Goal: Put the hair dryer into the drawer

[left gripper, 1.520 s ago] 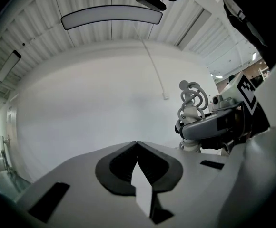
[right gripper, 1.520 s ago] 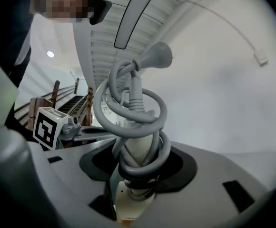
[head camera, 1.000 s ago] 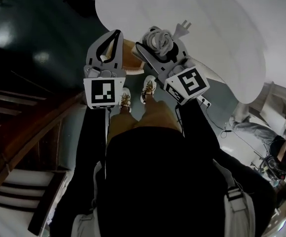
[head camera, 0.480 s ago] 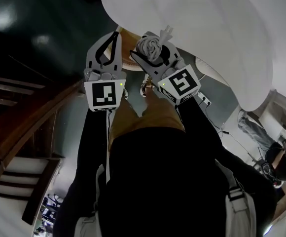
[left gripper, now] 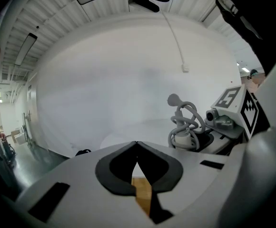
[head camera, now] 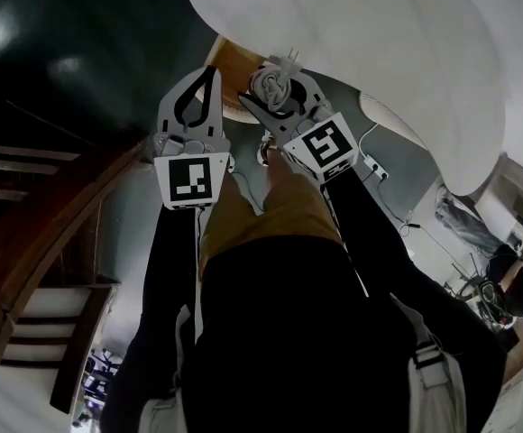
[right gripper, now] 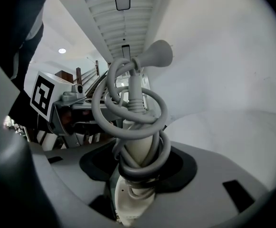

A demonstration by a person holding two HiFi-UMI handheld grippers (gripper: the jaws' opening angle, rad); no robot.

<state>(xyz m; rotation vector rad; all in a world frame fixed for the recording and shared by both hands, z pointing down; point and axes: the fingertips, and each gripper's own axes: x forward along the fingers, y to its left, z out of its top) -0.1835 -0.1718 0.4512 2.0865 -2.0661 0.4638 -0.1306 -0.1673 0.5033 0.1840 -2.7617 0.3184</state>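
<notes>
Right gripper (head camera: 278,97) jaws clamped the cord-wrapped hair dryer (head camera: 270,84) at upper centre. Left gripper (head camera: 211,72) jaws were pressed together, empty. Both had advanced toward the white table (head camera: 379,43); drawer placement remained pending.

A big white round table (head camera: 379,52) fills the upper right of the frame. Below it, right of centre, a white power strip (head camera: 376,170) with its cable lies on the grey-green floor (head camera: 410,174).
</notes>
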